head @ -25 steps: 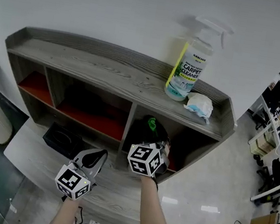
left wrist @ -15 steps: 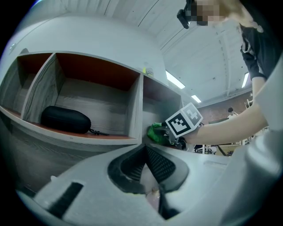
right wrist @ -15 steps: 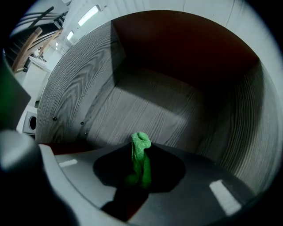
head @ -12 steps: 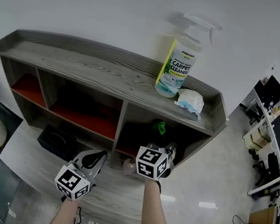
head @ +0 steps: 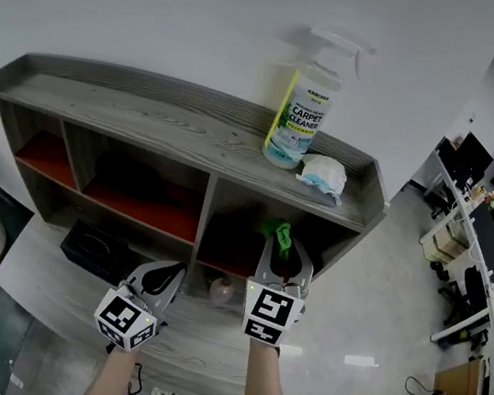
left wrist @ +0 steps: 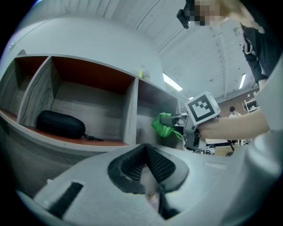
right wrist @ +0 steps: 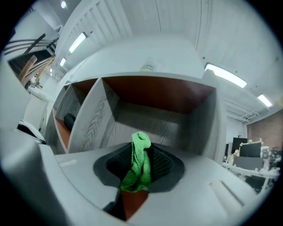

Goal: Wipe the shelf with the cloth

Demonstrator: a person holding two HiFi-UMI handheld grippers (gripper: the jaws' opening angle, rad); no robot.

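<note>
Since a second ago the right gripper has drawn a little back and to the right from the shelf's right-hand compartment and turned, so its marker cube now faces up at the head camera. The left gripper has stayed where it was, low in front of the middle compartment.

The grey wood-grain shelf stands against a white wall, with reddish boards inside its compartments. On its top board, towards the right, a spray bottle stands upright. A crumpled white wad lies just beside the bottle, on its right. A black zipped case lies in the middle compartment.

The right gripper's jaws are clamped on the green cloth, which sticks up in a bunch past the tips, at the mouth of the right-hand compartment. Whether the cloth touches the shelf cannot be told. The left gripper's jaws are closed together with nothing between them.
</note>
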